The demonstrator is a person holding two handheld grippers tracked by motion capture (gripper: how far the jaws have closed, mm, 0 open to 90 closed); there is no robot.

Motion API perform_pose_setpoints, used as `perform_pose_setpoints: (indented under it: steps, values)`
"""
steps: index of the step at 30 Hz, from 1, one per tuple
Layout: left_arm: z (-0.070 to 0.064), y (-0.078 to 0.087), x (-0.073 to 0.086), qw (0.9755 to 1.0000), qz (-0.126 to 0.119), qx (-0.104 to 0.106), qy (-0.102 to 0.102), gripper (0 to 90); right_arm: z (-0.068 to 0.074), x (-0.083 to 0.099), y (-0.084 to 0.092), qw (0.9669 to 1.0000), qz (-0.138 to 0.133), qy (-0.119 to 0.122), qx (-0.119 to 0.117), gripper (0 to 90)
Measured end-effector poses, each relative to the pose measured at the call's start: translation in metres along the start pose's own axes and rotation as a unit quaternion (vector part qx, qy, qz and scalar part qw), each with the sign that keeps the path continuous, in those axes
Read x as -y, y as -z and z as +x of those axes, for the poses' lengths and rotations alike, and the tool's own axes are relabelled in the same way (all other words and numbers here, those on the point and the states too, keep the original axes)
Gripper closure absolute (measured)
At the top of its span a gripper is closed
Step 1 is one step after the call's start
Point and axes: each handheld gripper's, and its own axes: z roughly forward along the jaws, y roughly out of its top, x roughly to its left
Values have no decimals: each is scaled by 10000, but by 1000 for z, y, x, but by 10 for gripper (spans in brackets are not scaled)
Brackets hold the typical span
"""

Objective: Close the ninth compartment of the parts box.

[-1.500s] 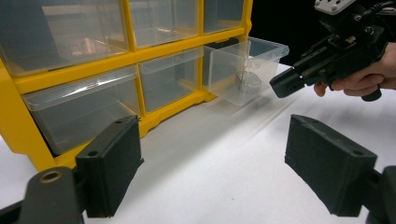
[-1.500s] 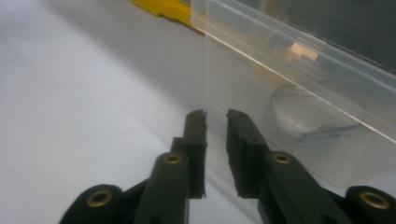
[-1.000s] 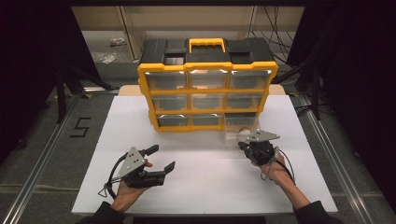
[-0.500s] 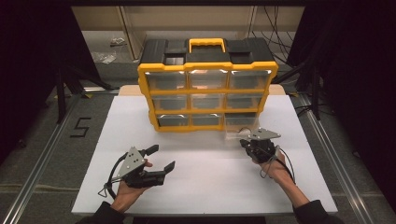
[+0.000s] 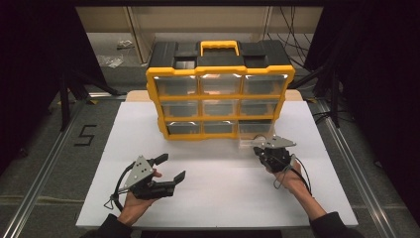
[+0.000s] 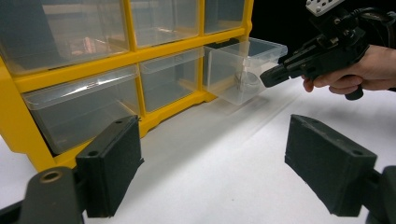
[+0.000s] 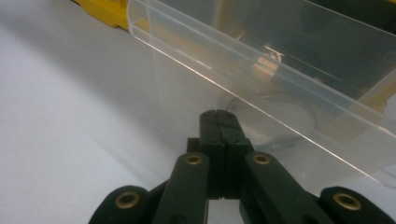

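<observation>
A yellow drawer cabinet [image 5: 220, 101] with a black top and a yellow handle stands at the centre of the high view, on a white worktop [image 5: 218, 198]. It holds three rows of three clear drawers. The bottom right drawer [image 5: 253, 133] is pulled partway out of its slot, toward the lower right of the frame; in the left gripper view it juts out at upper centre [image 6: 245, 70].

The right tongs [image 5: 258, 148] sit in the right half of the high view, at the front of that drawer. In the right gripper view their jaws are clenched together with nothing visible between them, the tips [image 7: 219, 116] right at the clear front wall of the drawer [image 7: 261, 93]; whether they touch it cannot be told.

The left tongs [image 5: 171, 167] rest in a hand at the lower left of the high view, well apart from the cabinet. Their jaws stand released and wide, nothing between them, with bare worktop beyond them in the left gripper view [image 6: 212, 168].
</observation>
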Motion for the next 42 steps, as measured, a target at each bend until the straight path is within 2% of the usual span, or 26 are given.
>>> perform_pose_setpoints:
  steps: [12, 42]
  values:
    - [2, 0, 0, 10000, -26, -24, 44, 176, -4, -2, -6, 9999, -113, -39, 120, 900]
    - [2, 1, 0, 9999, -40, -44, 90, 177, -6, -5, -20, 9991, -212, 76, 368, 900]
